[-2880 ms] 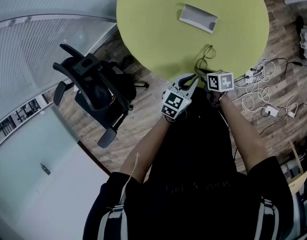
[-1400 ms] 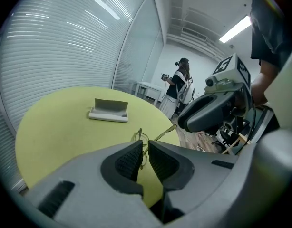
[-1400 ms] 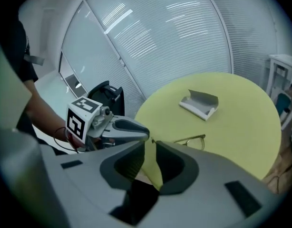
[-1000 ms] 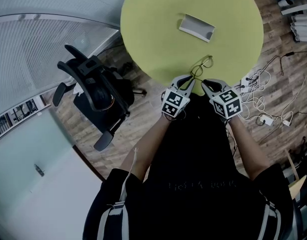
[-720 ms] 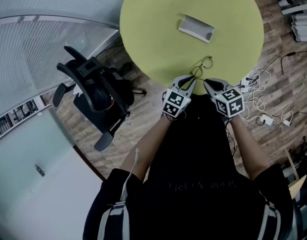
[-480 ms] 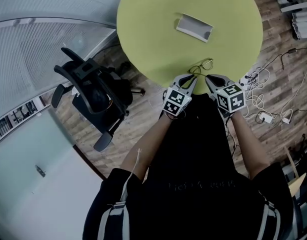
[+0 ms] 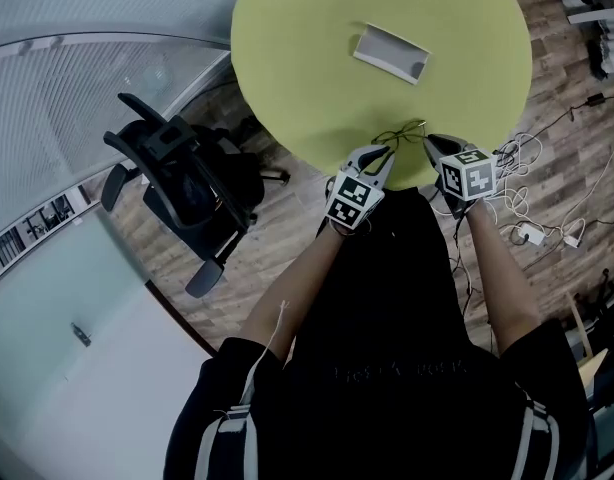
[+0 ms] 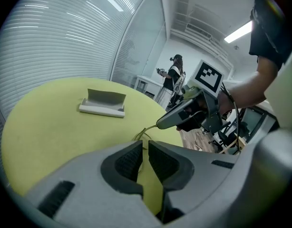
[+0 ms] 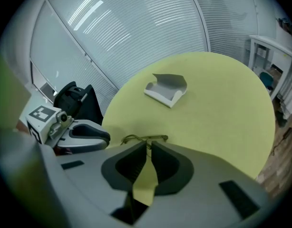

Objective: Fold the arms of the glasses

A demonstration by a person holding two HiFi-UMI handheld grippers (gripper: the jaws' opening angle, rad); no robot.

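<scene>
Left tool (image 7: 385, 153), right tool (image 7: 428, 141) pinch glasses (image 7: 403, 130); tray (image 7: 392, 52) beyond.

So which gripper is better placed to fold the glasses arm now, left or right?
Probably the right gripper: its tips pinch the glasses at a thin wire, free to swing inward. The left gripper is shut on the near side, steadying it.
</scene>
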